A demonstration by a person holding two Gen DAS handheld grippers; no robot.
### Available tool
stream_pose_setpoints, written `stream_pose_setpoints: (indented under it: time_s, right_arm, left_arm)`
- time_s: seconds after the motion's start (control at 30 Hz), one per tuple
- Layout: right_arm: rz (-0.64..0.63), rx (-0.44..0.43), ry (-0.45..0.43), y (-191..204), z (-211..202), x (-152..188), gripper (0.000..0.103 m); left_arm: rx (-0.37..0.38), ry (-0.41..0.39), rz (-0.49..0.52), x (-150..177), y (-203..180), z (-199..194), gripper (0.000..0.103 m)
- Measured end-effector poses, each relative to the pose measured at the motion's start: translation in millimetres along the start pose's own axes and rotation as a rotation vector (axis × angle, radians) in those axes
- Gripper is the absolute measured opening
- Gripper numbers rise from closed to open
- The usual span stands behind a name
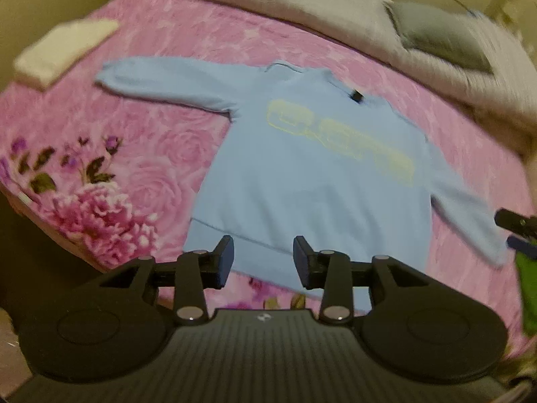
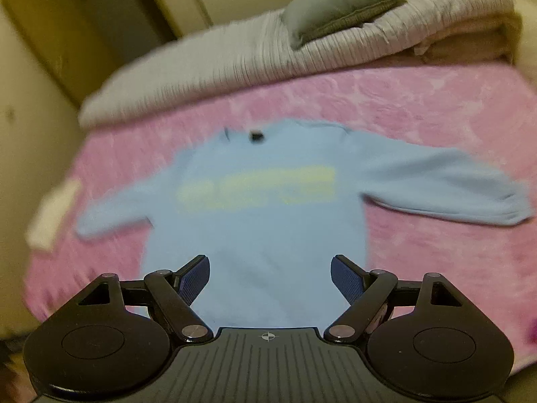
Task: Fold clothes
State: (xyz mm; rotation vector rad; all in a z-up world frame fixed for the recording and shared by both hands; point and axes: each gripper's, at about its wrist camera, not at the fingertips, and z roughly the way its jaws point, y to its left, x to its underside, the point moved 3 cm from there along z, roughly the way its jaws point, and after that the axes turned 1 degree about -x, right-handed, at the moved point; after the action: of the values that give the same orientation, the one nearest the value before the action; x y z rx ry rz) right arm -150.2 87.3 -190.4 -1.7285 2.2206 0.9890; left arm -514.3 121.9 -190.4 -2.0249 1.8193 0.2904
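Left wrist view: the left gripper [image 1: 263, 258] hangs with jaws spread and empty over the hem of the blue sweatshirt [image 1: 302, 174], which lies flat on the pink bedspread [image 1: 161, 141], sleeves out. A folded white cloth [image 1: 63, 50] sits near the far-left edge.

Right wrist view: the right gripper [image 2: 270, 277], jaws spread wide and empty, hovers above the sweatshirt's [image 2: 261, 235] lower part; bare bedspread [image 2: 436, 262] lies to the right, and a grey pillow [image 2: 339, 10] rests on the blanket [image 2: 208, 70] behind.

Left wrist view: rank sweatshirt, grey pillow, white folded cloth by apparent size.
1. Sweatshirt, far the largest.
2. Grey pillow.
3. White folded cloth, close to the pillow; fisheye edge distortion makes 2 and 3 unsure.
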Motion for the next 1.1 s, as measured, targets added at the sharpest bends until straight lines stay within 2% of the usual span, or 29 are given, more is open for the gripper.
stream_pose_setpoints:
  time_s: [0.07,0.17,0.3,0.43,0.6,0.7,0.93,1.1]
  right_arm:
    - [0.081,-0.039,-0.007,0.2,18.1,-11.1,0.083]
    - [0.149,-0.003,0.049,4.0,52.8,-22.6,0.083]
    - [0.191,0.105,0.102,15.3,100.1,-32.2,0.083]
    - [0.267,0.121,0.133,32.2,143.6,-41.9,0.083]
    - [0.293,0.133,0.141,50.4,189.4,-66.3,0.083]
    - [0.278,0.186,0.157,54.9,213.0,-77.1,0.083]
    - [0.249,0.277,0.212,53.3,251.3,-76.5,0.083]
    - [0.22,0.314,0.283,47.9,264.6,-60.5,0.083]
  left_arm:
    - [0.006,0.015,-0.042,-20.2,23.4,15.3,0.035]
    - [0.006,0.031,-0.088,-52.7,56.7,42.1,0.035]
    - [0.026,0.061,-0.168,-94.9,99.0,81.7,0.035]
    - [0.025,0.054,-0.264,-133.8,144.7,124.9,0.035]
    - [-0.017,0.061,-0.386,-171.2,205.4,188.0,0.035]
    - [-0.064,0.065,-0.442,-188.3,242.2,222.8,0.035]
    - [-0.057,-0.023,-0.703,-217.4,319.0,269.2,0.035]
    - [-0.074,-0.091,-0.784,-228.2,340.9,288.6,0.035]
